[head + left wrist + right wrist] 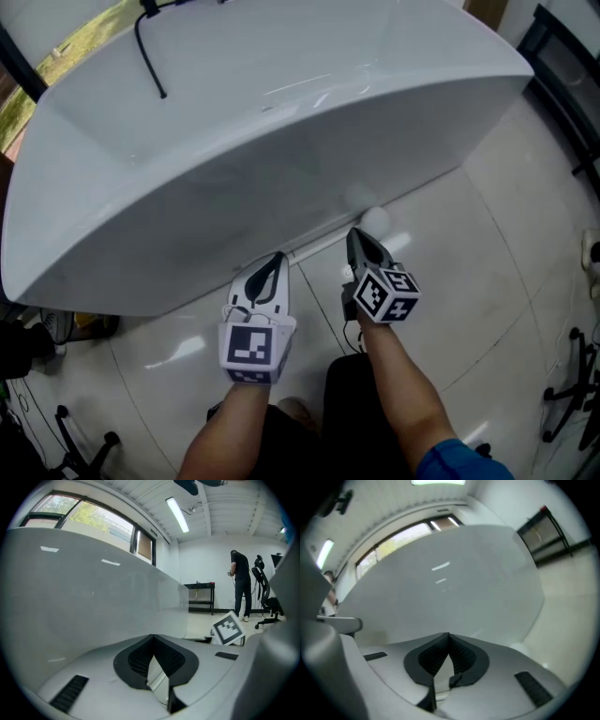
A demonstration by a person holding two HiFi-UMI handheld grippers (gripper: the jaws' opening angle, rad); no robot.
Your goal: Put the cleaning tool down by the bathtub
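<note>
The white bathtub [281, 141] fills the upper part of the head view, and its outer wall looms close in both gripper views [84, 597] [454, 592]. A small white rounded object [375, 218] lies on the floor against the tub's base, just beyond my right gripper's tip; I cannot tell what it is. My right gripper [354, 234] [449, 635] is shut and holds nothing. To its left, my left gripper [278, 256] [152, 637] points at the tub's lower wall, shut and empty.
A black hose [148, 56] hangs inside the tub. Black frames [562, 66] and a chair base [572, 394] stand at the right on the glossy tiled floor [487, 281]. In the left gripper view a person [241, 585], an office chair [265, 599] and a black table [201, 595] stand far off.
</note>
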